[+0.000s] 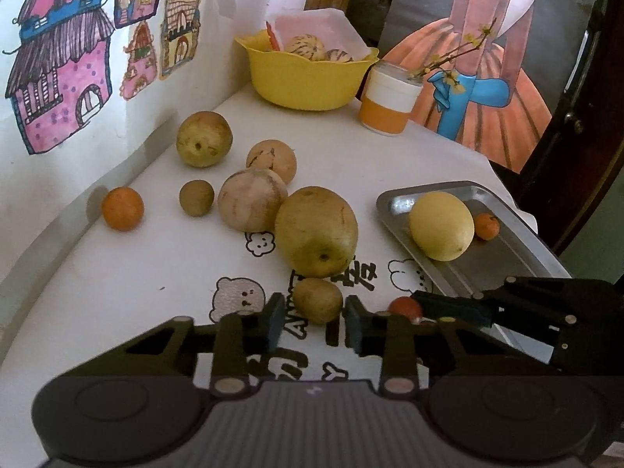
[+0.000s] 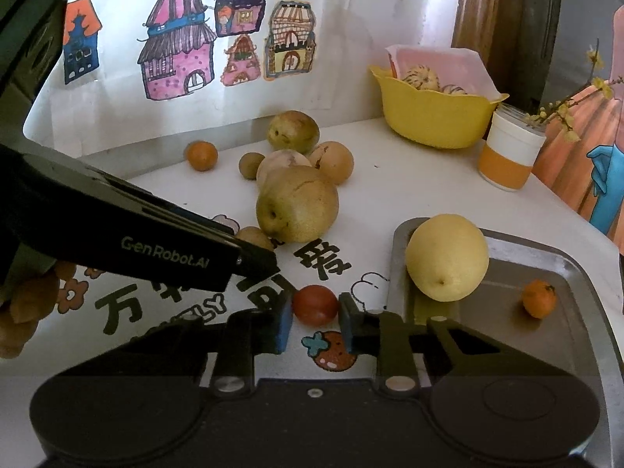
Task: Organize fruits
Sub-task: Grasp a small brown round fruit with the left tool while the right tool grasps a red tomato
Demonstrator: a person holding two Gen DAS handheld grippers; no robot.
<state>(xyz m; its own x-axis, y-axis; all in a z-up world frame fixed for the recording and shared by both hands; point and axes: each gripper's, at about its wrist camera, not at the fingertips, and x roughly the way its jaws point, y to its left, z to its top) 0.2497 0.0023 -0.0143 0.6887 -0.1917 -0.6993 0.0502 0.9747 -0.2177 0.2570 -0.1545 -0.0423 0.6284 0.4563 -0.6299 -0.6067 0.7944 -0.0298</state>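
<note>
My left tongs [image 1: 314, 321] stand open with a small, dull brown-green fruit [image 1: 318, 299] between the blue pads, gaps showing on both sides, so nothing is gripped. My right tongs [image 2: 315, 323] are open too, a smooth red fruit [image 2: 315, 305] sitting between their pads; I cannot tell whether a pad touches it. The left tongs' black arm crosses the right view and reads "GenRobot.AI". Both fruits lie on a white cloth [image 1: 117, 292] printed with cartoon bears, a strawberry and large dark characters that I cannot read fully. Just right of the red fruit is a flat steel tray [image 2: 577, 273] with rounded corners, holding a smooth yellow pear [image 2: 446, 256] near its left end and a small orange citrus [image 2: 539, 298] apart from it; much of the tray floor is bare. Behind my left tongs sits a big speckled russet pear [image 1: 316, 231], then a cluster of three rounder, scuffed fruits, a small brown ball and an orange [image 1: 122, 208] near the wall. Open cloth lies between the cluster and the tray. Farther back stand a wavy-rimmed yellow plastic bowl [image 1: 308, 78] of striped fruits and an orange-and-white cup [image 1: 388, 97]. Hand-drawn coloured houses hang on the white wall.
</note>
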